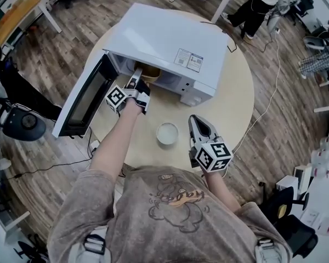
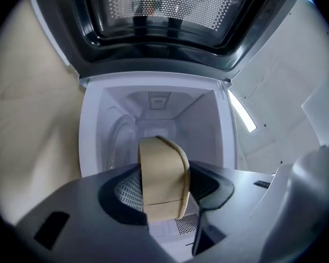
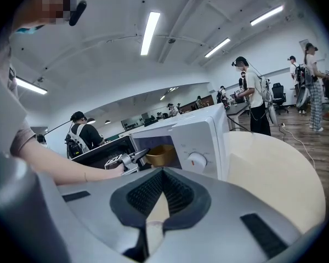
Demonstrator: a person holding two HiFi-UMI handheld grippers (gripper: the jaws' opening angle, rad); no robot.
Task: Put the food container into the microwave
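Observation:
The white microwave [image 1: 170, 45] stands on the round beige table [image 1: 236, 97] with its door [image 1: 82, 100] swung open to the left. My left gripper [image 1: 139, 73] is shut on a tan food container [image 1: 151, 73] and holds it at the mouth of the oven. In the left gripper view the container [image 2: 163, 174] sits between the jaws, with the white cavity [image 2: 153, 119] straight ahead. In the right gripper view the container [image 3: 162, 154] shows inside the opening. My right gripper [image 1: 196, 120] rests near the table's front with its jaws together and nothing in them.
A white round lid or dish [image 1: 167, 133] lies on the table between the two grippers. A cable [image 1: 271, 92] trails across the wooden floor at the right. Several people [image 3: 251, 100] stand at desks in the background, and office chairs ring the table.

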